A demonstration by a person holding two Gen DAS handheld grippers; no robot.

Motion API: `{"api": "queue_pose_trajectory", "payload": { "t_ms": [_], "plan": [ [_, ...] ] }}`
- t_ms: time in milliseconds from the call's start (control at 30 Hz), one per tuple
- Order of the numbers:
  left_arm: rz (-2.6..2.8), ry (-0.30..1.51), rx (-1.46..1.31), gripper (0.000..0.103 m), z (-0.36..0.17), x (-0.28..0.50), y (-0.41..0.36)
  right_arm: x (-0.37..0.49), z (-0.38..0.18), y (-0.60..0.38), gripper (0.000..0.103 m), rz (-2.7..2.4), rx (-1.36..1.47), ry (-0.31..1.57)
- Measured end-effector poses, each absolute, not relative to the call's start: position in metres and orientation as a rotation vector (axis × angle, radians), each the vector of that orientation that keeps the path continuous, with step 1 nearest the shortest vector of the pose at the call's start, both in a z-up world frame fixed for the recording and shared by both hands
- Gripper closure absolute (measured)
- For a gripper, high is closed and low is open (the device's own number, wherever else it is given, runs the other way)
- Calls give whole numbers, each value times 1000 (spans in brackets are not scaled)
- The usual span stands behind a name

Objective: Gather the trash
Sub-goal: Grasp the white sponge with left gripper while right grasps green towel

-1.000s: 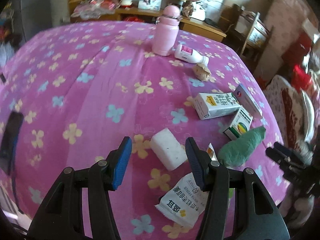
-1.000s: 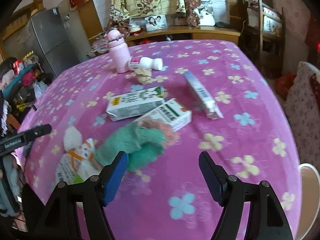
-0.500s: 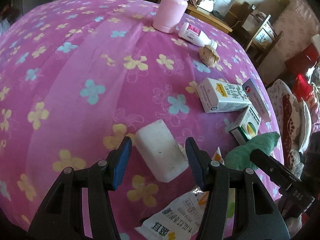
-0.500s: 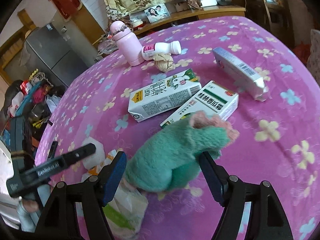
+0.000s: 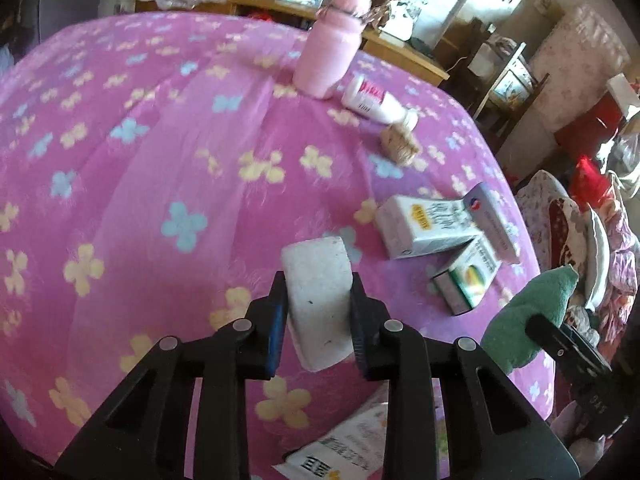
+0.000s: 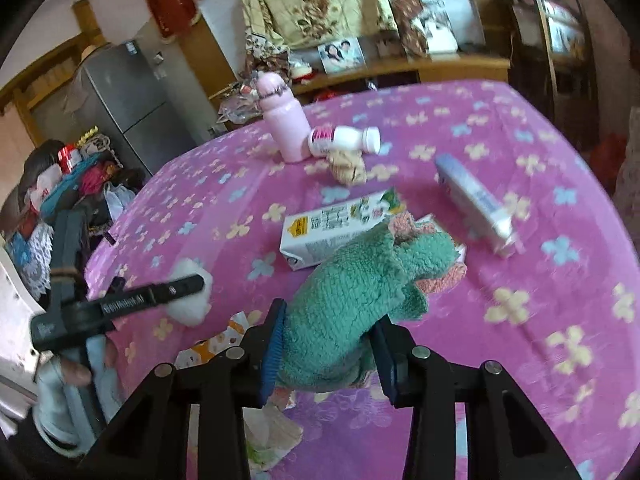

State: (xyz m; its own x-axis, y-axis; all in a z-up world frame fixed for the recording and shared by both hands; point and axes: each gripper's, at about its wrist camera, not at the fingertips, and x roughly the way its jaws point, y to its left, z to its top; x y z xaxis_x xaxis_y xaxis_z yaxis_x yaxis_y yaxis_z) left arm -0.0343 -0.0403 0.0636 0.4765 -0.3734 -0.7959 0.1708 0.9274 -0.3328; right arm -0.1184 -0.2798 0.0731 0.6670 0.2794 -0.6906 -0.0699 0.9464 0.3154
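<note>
Pink flowered cloth is covering the round worktop, and in the left wrist view the left tool is sitting at the lower middle of the frame, its jaws closing on a white foam block whose sides the blue pads are already meeting. The block's long axis is running up the frame, roughly in line with the tool, its far end pointing toward the milk carton at right of centre. A printed wrapper is lying at the bottom edge, under the tool, and at the lower right a green plush toy is showing with the other tool's dark finger across it. In the right wrist view, the right tool is filling the lower middle, its jaws closing around the near end of the green plush toy, which is bulging between the pads; its length is stretching up and to the right over the milk carton. At the left, the left tool is reaching in from the frame edge onto the white foam block. Each piece appears to lie directly ahead of its own tool, so the coming lift probably needs no re-aiming. A pink bottle, a small white bottle and a crumpled paper ball are waiting farther up the frame, nearer the right tool's side.
</note>
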Motion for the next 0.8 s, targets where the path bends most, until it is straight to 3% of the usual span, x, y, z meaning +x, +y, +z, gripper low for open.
{"api": "queue_pose_trajectory", "payload": {
  "t_ms": [800],
  "plan": [
    [-478, 936, -79, 78, 103, -68, -132, -154, 94, -320, 64, 72, 182, 772]
  ]
}}
